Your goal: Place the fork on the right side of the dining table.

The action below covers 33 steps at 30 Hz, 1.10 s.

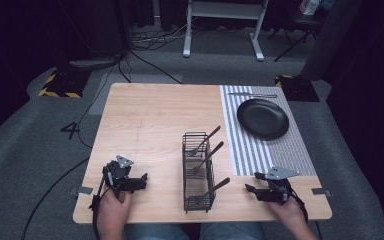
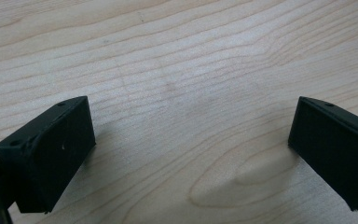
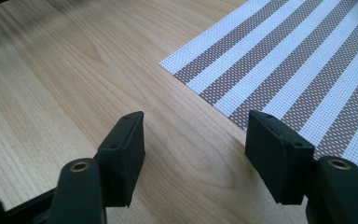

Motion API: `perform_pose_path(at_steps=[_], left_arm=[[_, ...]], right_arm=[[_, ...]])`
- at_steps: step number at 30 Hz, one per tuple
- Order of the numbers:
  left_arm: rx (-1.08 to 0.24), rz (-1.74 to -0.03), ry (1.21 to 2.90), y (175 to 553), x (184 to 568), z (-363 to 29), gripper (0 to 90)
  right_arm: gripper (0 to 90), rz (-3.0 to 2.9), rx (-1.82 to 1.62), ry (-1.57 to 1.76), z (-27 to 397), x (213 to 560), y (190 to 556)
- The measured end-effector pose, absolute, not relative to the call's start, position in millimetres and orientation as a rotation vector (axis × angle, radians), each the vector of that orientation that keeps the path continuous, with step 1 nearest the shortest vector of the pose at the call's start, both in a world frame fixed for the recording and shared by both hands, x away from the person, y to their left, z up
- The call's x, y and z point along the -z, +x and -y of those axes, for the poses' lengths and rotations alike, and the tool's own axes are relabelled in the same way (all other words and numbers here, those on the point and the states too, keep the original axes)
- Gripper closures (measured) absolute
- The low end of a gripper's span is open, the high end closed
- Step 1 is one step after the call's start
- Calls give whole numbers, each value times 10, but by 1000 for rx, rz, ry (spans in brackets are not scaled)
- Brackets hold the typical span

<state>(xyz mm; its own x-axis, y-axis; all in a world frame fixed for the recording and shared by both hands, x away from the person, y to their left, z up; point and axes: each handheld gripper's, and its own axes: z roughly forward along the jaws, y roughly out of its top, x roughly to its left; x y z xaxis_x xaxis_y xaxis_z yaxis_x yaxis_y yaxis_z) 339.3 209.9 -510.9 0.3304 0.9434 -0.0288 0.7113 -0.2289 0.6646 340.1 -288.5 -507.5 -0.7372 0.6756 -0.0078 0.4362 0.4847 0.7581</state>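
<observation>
A black wire basket (image 1: 198, 172) stands in the middle of the wooden table (image 1: 145, 115), and three utensils lean out of it with dark handles pointing up and right. A black plate (image 1: 263, 118) sits on a striped placemat (image 1: 280, 150) at the right, with a metal utensil (image 1: 252, 95) lying beyond it. My left gripper (image 1: 139, 182) (image 2: 192, 107) rests near the front left edge, open over bare wood. My right gripper (image 1: 252, 182) (image 3: 196, 116) rests near the front right, open with nothing between its jaws, beside the placemat's near corner (image 3: 168, 64).
Bare wood stretches across the table's left and far half. Grey carpet surrounds the table, with cables (image 1: 145, 42) and a white desk frame (image 1: 225, 30) on the floor beyond it. Each gripper is held by a hand coming in from the bottom edge.
</observation>
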Motion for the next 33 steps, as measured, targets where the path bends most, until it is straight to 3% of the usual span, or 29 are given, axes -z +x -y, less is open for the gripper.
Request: perform_pose_path(at_steps=[23,33], left_arm=[[-518,-1447,2018,3394,5108,-2101,5],[-514,-1446,2019,3398,5108,-2104,2]], right_arm=[[399,-2428,-1129,969,2888,5069,3407],[439,-2432,-1217,995,2888,4829,3351]])
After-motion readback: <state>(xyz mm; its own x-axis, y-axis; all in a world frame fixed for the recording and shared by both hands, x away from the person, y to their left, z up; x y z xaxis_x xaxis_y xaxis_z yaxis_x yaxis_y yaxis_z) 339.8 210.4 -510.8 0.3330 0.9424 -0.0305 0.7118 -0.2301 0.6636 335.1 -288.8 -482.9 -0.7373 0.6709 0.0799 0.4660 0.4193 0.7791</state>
